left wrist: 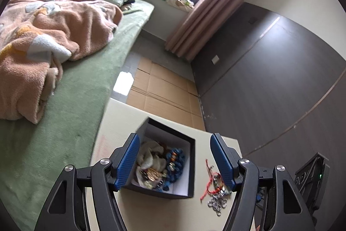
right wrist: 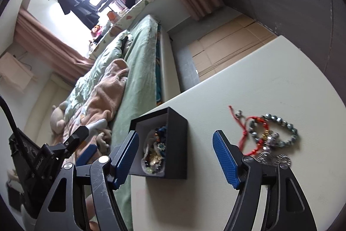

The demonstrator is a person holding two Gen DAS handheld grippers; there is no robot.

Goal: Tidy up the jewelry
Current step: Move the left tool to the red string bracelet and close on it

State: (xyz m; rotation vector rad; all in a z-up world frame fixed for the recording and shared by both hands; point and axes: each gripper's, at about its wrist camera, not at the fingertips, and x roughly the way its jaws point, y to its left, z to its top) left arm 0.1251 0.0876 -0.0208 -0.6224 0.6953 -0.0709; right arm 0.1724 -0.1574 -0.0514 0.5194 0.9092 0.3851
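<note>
on my far left is the bed (left wrist: pixel 71 122) with its green cover and a peach blanket (left wrist: pixel 49 36) bunched on it. next comes the pale bench (right wrist: pixel 270 79), and on it the black box (left wrist: pixel 188 166), open at the top, holding a cream cloth, blue beads and gold bits heaped together. my left claw (left wrist: pixel 175 162) hangs over that box with its blue pads spread wide and nothing between them; the left pad overlaps the box's near left wall in the left wrist view, though i cannot tell whether it touches. right of the box, apart from it on the bare bench, lies a small tangle: a red cord bracelet (right wrist: pixel 255 133), a grey bead bracelet (right wrist: pixel 285 129) and a silver chain piece (left wrist: pixel 217 205), all overlapping. my right claw (right wrist: pixel 176 158) is also spread wide and holds nothing, framing the box and the bench beside it, with the tangle just past its right finger.
</note>
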